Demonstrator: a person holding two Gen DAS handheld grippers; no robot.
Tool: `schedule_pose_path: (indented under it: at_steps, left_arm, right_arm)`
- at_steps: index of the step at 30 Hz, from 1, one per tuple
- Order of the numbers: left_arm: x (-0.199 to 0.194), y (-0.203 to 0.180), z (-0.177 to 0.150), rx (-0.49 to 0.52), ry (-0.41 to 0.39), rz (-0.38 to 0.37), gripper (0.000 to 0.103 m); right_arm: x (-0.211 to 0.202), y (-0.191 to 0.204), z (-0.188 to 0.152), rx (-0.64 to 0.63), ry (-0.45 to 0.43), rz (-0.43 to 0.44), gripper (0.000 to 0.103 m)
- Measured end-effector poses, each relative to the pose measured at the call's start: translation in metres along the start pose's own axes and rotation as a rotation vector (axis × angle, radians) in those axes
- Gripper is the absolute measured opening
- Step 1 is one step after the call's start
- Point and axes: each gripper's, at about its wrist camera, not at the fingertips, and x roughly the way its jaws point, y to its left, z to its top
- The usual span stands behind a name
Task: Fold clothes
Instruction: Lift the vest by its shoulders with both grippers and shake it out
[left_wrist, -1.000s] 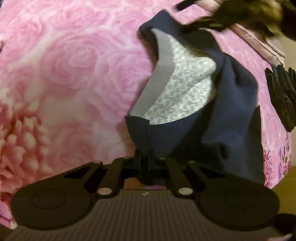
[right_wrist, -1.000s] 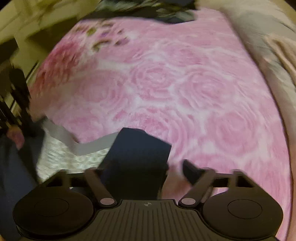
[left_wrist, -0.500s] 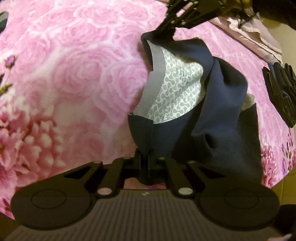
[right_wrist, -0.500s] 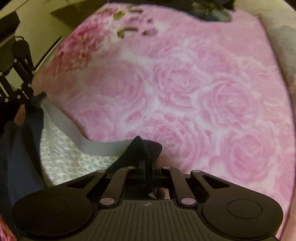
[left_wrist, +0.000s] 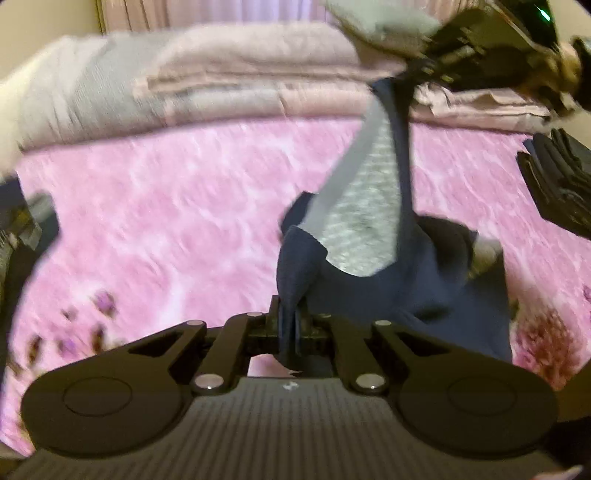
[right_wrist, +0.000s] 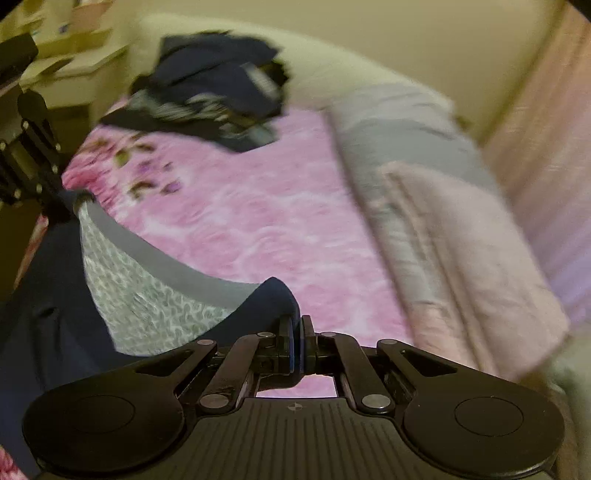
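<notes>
- The left gripper (left_wrist: 291, 325) is pinched tight on a navy corner of the shorts (left_wrist: 369, 266), with a fold of cloth bunched between the closed fingers.
- The right gripper (right_wrist: 296, 345) likewise clamps a navy corner of the same shorts (right_wrist: 55, 295), its fingers pressed together on the cloth.
- Between the two grips runs the grey waistband (right_wrist: 162, 266); below it shows the pale patterned lining (right_wrist: 140, 302).
- In the left view the shorts stretch toward 1 o'clock, up to the right gripper (left_wrist: 417, 72), and the rest hangs toward 4 o'clock.
- Under the shorts lies a pink rose blanket (left_wrist: 166, 206); whether the hanging part touches it, I cannot tell.
- Folded bedding (left_wrist: 221, 74) lies at 11 o'clock in the left view.
- A dark clothes pile (right_wrist: 218, 92) sits at 11 o'clock in the right view, well apart from the shorts.
</notes>
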Motion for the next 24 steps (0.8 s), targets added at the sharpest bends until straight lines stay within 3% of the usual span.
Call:
schedule_pose_path:
  at_steps: [5, 12, 18, 24]
  left_arm:
    - [-0.041, 0.021, 0.048, 0.139, -0.147, 0.056, 0.004]
    - [-0.117, 0.034, 0.121, 0.386, -0.437, 0.017, 0.004]
    - [-0.209, 0.038, 0.136, 0.582, -0.654, -0.081, 0.004]
    - [-0.309, 0.039, 0.141, 0.69, -0.841, -0.128, 0.004]
  right_arm:
    - [-0.067, 0.013, 0.011, 0.067, -0.076, -0.223, 0.001]
    - [-0.17, 0.059, 0.057, 0.207, -0.171, -0.628, 0.001]
    - [-0.254, 0.146, 0.122, 0.296, -0.2, -0.994, 0.001]
    - [-0.324, 0.214, 0.175, 0.363, -0.228, -1.171, 0.001]
